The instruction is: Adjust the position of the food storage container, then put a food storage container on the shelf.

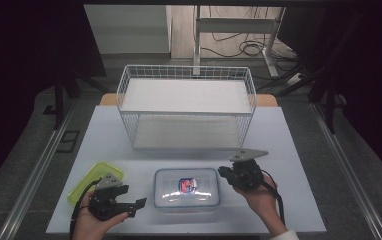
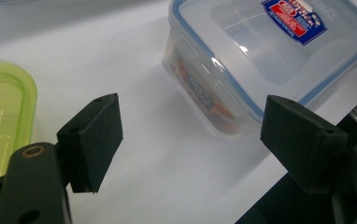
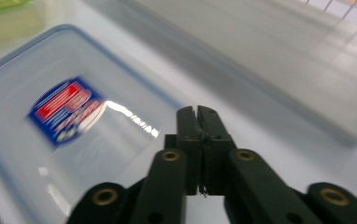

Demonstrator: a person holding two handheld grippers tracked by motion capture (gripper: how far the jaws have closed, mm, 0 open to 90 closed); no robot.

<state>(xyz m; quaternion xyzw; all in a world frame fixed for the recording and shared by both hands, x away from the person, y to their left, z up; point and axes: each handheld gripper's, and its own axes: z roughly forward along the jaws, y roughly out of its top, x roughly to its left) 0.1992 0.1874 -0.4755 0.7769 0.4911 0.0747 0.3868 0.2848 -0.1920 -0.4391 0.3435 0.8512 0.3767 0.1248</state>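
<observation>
At the left of the high view we see a green lid (image 1: pixel 95 180) that lies flat on the white table (image 1: pixel 289 150). Just beside it we hold the left gripper (image 1: pixel 140 202), low over the near edge of the table. Its jaws stand wide apart and nothing is between them; they point toward the clear box (image 1: pixel 186 187). This box has a blue rim and a red and blue label (image 1: pixel 187 185), its lid is on, and it stands at the middle of the table near the front edge. In the left gripper view something orange shows through its wall. At the right of the box we hold the right gripper (image 1: pixel 222 172), near its right end. In the right gripper view its jaws are pressed almost together with nothing between them. Behind the box stands a white wire basket (image 1: pixel 186 72).
</observation>
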